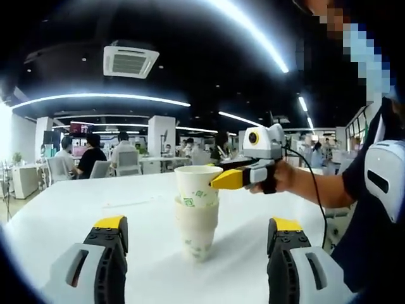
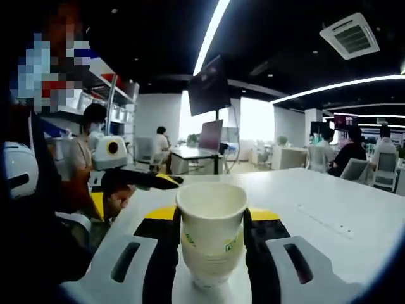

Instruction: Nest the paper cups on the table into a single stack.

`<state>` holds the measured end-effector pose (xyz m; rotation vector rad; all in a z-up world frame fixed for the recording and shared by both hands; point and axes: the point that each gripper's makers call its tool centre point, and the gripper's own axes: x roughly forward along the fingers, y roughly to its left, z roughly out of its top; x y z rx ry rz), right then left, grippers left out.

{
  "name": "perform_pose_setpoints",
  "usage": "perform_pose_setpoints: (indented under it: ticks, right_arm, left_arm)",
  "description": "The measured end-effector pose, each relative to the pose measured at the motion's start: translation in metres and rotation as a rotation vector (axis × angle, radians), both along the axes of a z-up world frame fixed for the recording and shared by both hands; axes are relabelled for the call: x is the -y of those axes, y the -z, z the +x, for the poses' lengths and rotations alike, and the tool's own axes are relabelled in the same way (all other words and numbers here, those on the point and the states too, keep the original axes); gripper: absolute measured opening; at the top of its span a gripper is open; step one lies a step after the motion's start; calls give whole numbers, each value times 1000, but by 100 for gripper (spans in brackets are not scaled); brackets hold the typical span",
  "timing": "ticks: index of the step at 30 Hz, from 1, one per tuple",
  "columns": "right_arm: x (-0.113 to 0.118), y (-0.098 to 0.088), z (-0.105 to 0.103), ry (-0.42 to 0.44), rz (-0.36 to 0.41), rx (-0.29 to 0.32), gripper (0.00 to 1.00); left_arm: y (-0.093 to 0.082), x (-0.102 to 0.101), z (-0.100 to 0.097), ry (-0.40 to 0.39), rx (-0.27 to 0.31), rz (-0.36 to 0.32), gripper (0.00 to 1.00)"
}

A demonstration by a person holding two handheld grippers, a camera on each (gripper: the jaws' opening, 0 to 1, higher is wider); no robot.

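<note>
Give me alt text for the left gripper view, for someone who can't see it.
A stack of paper cups stands on a white table, and the right gripper, held in a person's hand, grips the top cup at its rim. The left gripper is open in front of the stack.

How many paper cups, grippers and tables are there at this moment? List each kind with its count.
Paper cups: 3, a top cup going into a stack of two; the rims are hard to separate
Grippers: 2, left gripper and right gripper
Tables in use: 1, the white table
Total: 6
</note>
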<state>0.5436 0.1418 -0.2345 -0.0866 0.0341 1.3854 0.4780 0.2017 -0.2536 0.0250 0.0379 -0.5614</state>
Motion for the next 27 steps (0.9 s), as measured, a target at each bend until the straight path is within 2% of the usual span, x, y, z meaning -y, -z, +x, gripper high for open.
perform_pose_setpoints:
  ticks: [9, 16, 27]
  right_arm:
    - [0, 8, -2, -3, -34, 19, 42]
    - [2, 14, -1, 0, -76, 57, 43]
    - [1, 21, -2, -1, -120, 82, 44]
  left_arm:
    - [4, -2, -2, -11, -14, 28, 95]
    - [9, -3, -1, -12, -31, 51, 94]
    - [15, -3, 0, -5, -47, 59, 93]
